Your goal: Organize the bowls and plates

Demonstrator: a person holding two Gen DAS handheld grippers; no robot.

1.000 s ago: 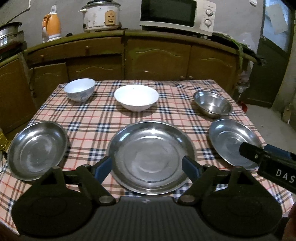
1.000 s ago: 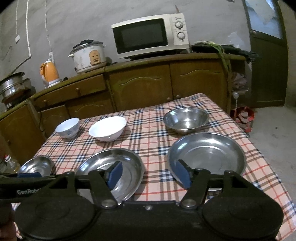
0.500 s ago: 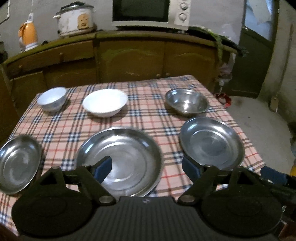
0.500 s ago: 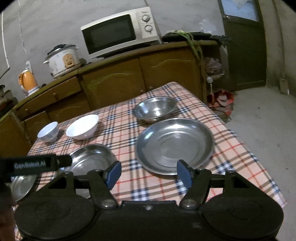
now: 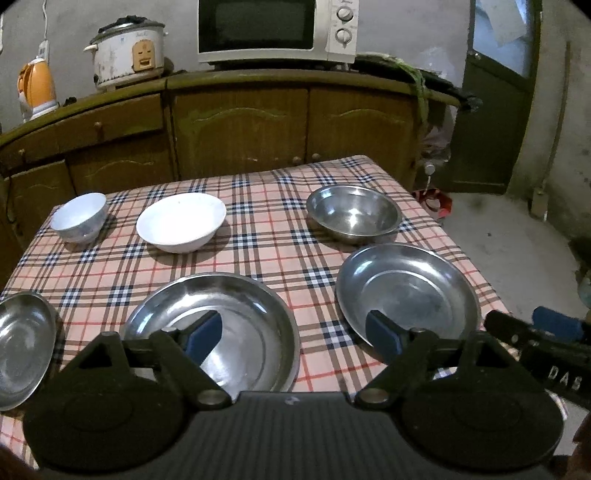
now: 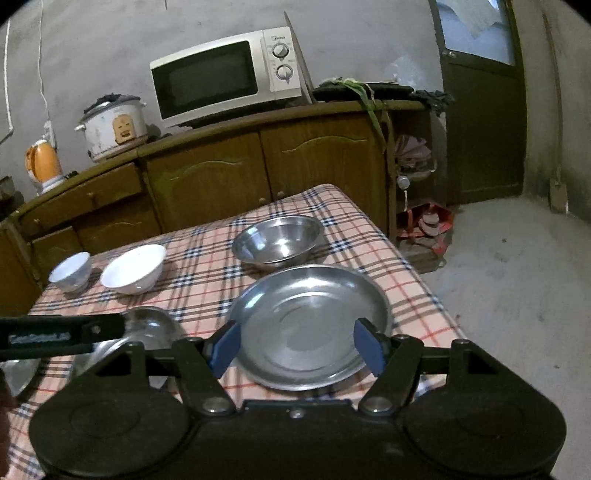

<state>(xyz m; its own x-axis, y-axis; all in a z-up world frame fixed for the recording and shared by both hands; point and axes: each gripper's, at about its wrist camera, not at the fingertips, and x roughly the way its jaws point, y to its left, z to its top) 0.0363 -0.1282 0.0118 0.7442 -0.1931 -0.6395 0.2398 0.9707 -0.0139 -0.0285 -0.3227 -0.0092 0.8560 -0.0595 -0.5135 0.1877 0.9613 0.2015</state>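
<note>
On the plaid tablecloth (image 5: 258,236) lie a large steel plate (image 5: 236,332) at the front middle, a steel plate (image 5: 406,291) at the front right and a smaller steel plate (image 5: 22,339) at the front left. Behind them stand a small white bowl (image 5: 79,218), a wide white bowl (image 5: 181,221) and a steel bowl (image 5: 352,214). My left gripper (image 5: 293,336) is open above the table's front edge, between the two bigger plates. My right gripper (image 6: 295,349) is open, straddling the near part of the right steel plate (image 6: 310,325) from above.
A wooden cabinet (image 5: 240,122) runs behind the table with a microwave (image 5: 273,29), a rice cooker (image 5: 127,51) and an orange kettle (image 5: 35,88). The table's right edge drops to a concrete floor (image 6: 517,277). A door (image 6: 484,99) stands at the right.
Both grippers have swung to the right. The right steel plate has come in between the right gripper's fingers. Both stayed open.
</note>
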